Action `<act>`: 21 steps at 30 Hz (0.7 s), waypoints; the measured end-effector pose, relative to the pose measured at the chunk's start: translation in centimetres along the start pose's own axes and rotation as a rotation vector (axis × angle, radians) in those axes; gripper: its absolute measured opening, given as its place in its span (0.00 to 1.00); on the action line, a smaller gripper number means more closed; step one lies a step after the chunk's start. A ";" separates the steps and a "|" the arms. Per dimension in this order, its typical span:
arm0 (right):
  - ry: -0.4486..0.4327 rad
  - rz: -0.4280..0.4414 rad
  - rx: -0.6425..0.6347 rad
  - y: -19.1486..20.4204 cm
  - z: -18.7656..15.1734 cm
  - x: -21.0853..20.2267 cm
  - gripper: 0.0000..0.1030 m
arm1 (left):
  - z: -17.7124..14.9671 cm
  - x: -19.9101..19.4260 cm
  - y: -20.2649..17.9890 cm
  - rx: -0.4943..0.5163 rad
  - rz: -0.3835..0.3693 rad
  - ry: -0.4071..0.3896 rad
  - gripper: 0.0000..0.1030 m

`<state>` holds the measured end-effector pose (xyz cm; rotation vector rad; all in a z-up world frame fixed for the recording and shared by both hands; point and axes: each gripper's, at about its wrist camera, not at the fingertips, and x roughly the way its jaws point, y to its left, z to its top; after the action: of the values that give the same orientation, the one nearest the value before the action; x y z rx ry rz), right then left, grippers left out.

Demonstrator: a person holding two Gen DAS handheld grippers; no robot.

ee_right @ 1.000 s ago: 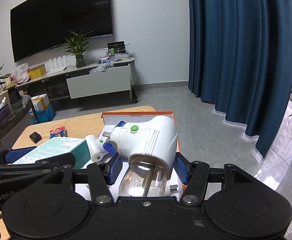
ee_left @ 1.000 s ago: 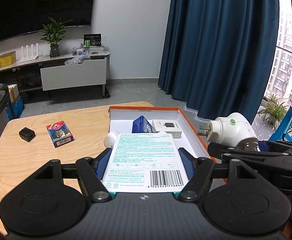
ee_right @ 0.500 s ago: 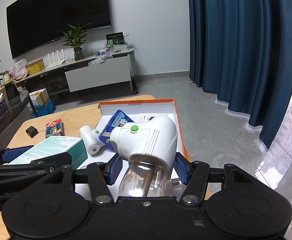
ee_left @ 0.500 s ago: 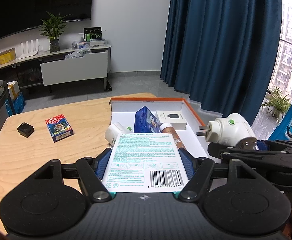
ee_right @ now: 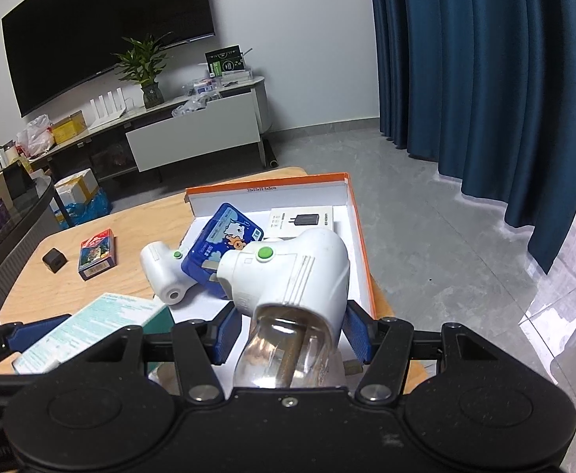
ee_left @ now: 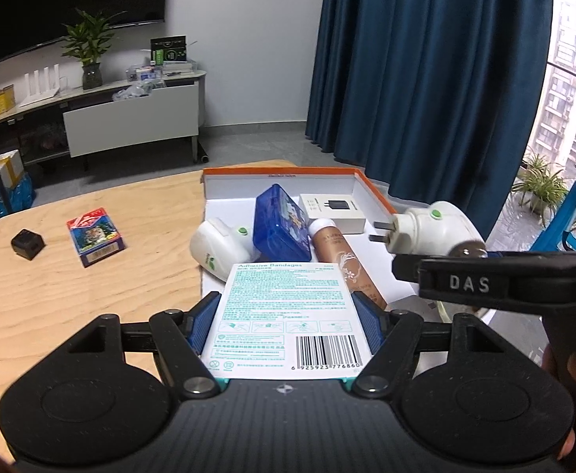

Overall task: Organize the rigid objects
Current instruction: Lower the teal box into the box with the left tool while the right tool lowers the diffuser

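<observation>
Left wrist view is showing the bandage box (ee_left: 286, 315) being squeezed by the left gripper (ee_left: 286, 321) and the plug (ee_left: 430, 232) by the right gripper (ee_right: 288, 333), both hanging over the tray (ee_left: 370, 185) already holding four things, while cards (ee_left: 95, 235) and a black cube (ee_left: 28, 244) are waiting on the table (ee_left: 51, 291).

Both wrist cameras looked down along their fingers, close above the orange-rimmed box (ee_left: 370, 185) (ee_right: 357, 213), sharing it mid-frame.
</observation>
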<state>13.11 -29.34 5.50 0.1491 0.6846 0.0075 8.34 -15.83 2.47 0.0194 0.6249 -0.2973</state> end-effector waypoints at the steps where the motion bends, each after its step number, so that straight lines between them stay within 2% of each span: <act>1: 0.004 0.000 0.000 -0.1 0.1 0.2 0.66 | 0.0 0.2 -0.1 0.002 -0.005 0.004 0.70; 21: 0.049 -0.003 -0.009 -0.5 1.1 2.3 0.66 | -0.1 2.0 -1.0 0.043 -0.085 0.017 0.70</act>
<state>15.59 -29.83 4.84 0.1392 0.7335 0.0115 9.50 -17.28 1.29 0.0369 0.6373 -0.3932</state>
